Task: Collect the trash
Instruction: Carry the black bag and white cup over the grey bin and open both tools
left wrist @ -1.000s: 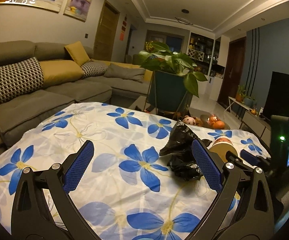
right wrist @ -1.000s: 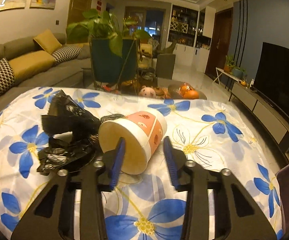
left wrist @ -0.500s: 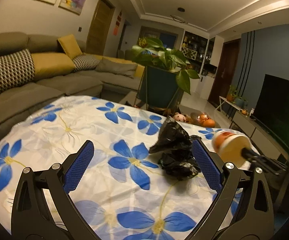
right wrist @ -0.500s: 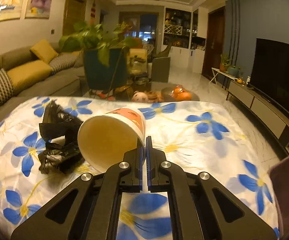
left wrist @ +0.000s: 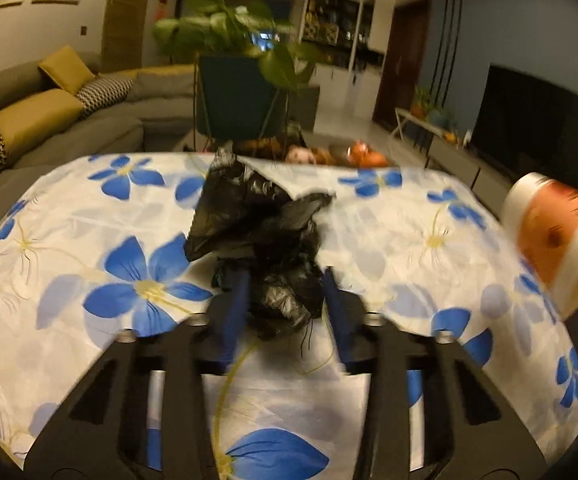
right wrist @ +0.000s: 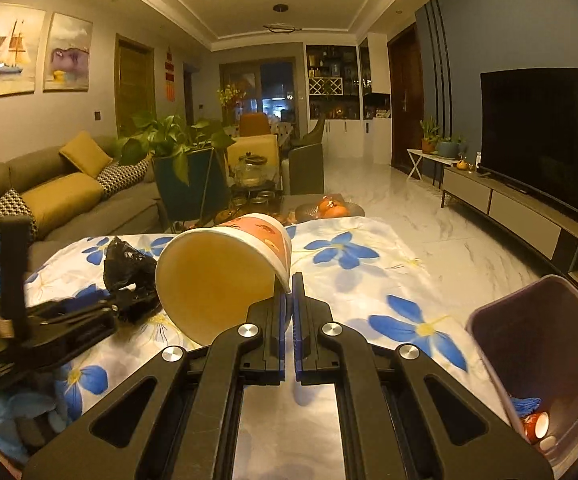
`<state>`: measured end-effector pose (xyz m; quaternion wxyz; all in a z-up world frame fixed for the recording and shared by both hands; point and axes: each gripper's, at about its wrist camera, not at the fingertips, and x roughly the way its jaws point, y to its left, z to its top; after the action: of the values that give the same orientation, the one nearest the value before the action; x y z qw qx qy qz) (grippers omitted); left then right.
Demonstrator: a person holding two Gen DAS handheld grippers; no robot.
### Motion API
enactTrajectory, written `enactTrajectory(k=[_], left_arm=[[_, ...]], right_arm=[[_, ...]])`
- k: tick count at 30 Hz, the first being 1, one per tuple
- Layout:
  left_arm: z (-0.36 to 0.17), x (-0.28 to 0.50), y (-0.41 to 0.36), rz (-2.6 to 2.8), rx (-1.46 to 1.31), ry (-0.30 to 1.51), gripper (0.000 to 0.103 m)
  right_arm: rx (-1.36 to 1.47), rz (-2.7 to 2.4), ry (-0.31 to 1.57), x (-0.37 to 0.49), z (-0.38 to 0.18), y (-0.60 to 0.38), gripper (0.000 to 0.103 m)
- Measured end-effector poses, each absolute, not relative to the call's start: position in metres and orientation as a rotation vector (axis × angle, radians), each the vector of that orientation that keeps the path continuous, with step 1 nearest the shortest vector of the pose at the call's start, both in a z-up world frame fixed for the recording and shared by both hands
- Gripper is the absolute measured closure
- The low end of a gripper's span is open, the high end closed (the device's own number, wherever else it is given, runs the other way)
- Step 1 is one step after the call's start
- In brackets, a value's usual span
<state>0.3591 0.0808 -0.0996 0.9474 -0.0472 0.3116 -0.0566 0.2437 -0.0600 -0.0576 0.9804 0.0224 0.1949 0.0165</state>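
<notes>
A living room at night, with a table under a blue-flowered cloth. Our right gripper pinches the rim of a paper cup, lifted above the cloth. Right of the cloth, the bin already holds scraps. Our left gripper straddles a black bag on the cloth, jaws apart, not yet clamped.

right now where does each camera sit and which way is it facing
Left wrist: on the left gripper, facing the black plastic bag between its fingers on the floral tablecloth.
Right wrist: on the right gripper, facing the room, pinching the paper cup; purple bin at right.
Both views show bag, cup and cloth.
</notes>
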Motion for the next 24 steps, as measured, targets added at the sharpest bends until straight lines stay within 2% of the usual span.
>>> enactTrajectory(k=[3, 12, 24], left_arm=[[-0.104, 0.361, 0.08, -0.128, -0.094, 0.656, 0.102], [-0.082, 0.317, 0.079, -0.134, -0.144, 0.57, 0.103], [-0.03, 0.224, 0.026, -0.212, -0.115, 0.439, 0.103]], right_arm=[[0.041, 0.035, 0.38, 0.236, -0.056, -0.064, 0.099], [0.04, 0.051, 0.366, 0.209, -0.05, -0.079, 0.099], [0.037, 0.02, 0.301, 0.146, -0.035, -0.118, 0.099]])
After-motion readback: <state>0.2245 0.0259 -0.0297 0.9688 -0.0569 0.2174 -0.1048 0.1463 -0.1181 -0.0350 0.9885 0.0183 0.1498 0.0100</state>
